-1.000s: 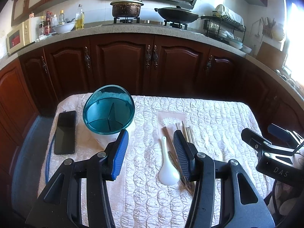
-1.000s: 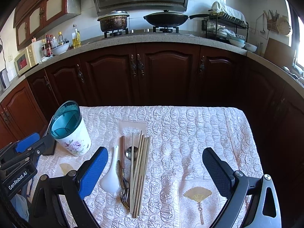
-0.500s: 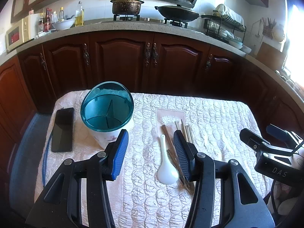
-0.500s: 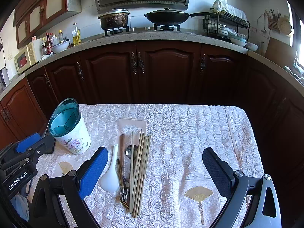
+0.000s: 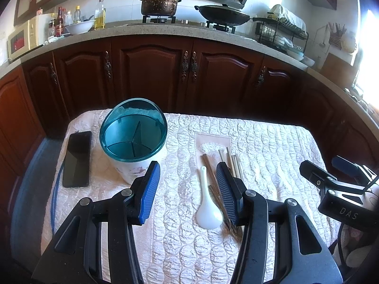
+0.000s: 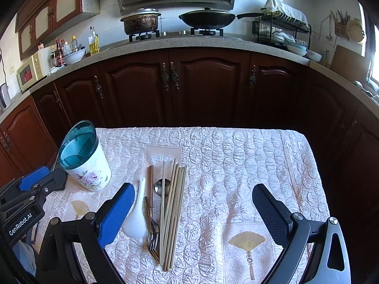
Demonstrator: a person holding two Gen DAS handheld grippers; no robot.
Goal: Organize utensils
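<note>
Utensil holder [image 5: 132, 139] stands upright, compartments empty.

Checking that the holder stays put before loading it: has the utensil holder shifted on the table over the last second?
No. The utensil holder keeps its place relative to the white spoon and chopsticks; only the cameras moved slightly.

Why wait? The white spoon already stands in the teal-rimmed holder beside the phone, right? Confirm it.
Not right. The white spoon lies flat on the tablecloth beside the chopsticks; the teal-rimmed holder beside the phone is empty, as the left wrist view shows.
</note>
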